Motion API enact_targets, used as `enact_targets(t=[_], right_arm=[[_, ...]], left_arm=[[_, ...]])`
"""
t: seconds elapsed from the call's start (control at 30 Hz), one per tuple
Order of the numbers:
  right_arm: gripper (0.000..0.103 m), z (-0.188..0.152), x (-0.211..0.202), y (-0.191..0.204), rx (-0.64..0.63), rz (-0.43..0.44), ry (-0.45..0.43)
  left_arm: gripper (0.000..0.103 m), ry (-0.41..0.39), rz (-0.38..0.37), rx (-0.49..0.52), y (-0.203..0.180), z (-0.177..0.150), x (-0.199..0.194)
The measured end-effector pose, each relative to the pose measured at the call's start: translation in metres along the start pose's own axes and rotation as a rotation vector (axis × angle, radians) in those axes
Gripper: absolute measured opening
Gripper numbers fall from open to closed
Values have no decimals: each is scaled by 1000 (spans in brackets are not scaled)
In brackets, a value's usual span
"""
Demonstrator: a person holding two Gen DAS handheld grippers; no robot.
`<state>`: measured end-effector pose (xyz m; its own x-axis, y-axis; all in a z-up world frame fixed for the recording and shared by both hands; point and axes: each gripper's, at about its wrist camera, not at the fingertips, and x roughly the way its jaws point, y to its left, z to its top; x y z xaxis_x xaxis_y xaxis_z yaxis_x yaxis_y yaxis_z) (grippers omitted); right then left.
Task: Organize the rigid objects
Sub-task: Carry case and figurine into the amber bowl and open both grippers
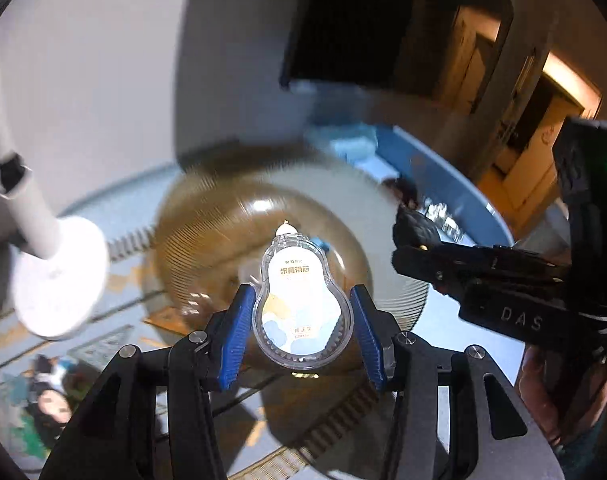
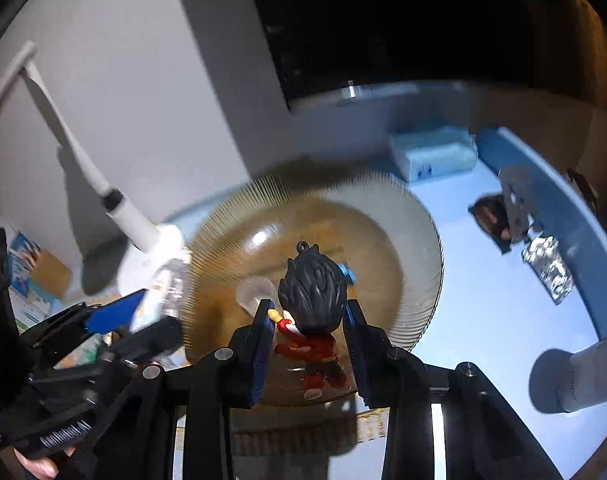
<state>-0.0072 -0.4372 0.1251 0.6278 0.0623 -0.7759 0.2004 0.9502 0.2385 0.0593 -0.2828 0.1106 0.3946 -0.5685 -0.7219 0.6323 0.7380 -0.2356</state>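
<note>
Left gripper (image 1: 301, 330) clamping correction tape (image 1: 301, 304), right gripper (image 2: 309, 344) clamping figurine (image 2: 313, 308).

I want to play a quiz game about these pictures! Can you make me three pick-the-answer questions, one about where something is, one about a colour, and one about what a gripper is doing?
1. What lies under the toy figure?
A. brown bowl
B. blue box
C. lamp base

2. What colour is the toy figure's jacket?
A. green
B. red
C. yellow

3. The left gripper is:
A. empty
B. shut on a correction tape
C. out of view

Answers: 1 A, the brown bowl fills the view beneath it. 2 B, its jacket shows red. 3 B, both pads press the correction tape.
</note>
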Motion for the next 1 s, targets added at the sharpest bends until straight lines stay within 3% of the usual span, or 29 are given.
enact_targets(t=[0.17,0.47,0.57,0.63,0.77,0.87,1.0], right_arm=[[34,-5,32,-18,8,-21,68],[34,-8,62,-27,-27,-52,135],[35,-4,65,-29,-8,-57,156],[35,-1,64,-31,5,-67,154],[37,5,44,-37,40,-63,84],[44,5,23,-33,53,-48,28],[46,3,-1,-15,28,-19,-19]], left_arm=[[46,85,-22,27,-6,-6,47],[46,137,-17,78,-12,-5,70],[65,138,-27,85,-13,-2,72],[74,114,-36,79,-12,1,61],[74,30,-38,43,2,8,20],[74,-50,-44,15,16,9,-21],[74,-155,4,-3,32,2,-82]])
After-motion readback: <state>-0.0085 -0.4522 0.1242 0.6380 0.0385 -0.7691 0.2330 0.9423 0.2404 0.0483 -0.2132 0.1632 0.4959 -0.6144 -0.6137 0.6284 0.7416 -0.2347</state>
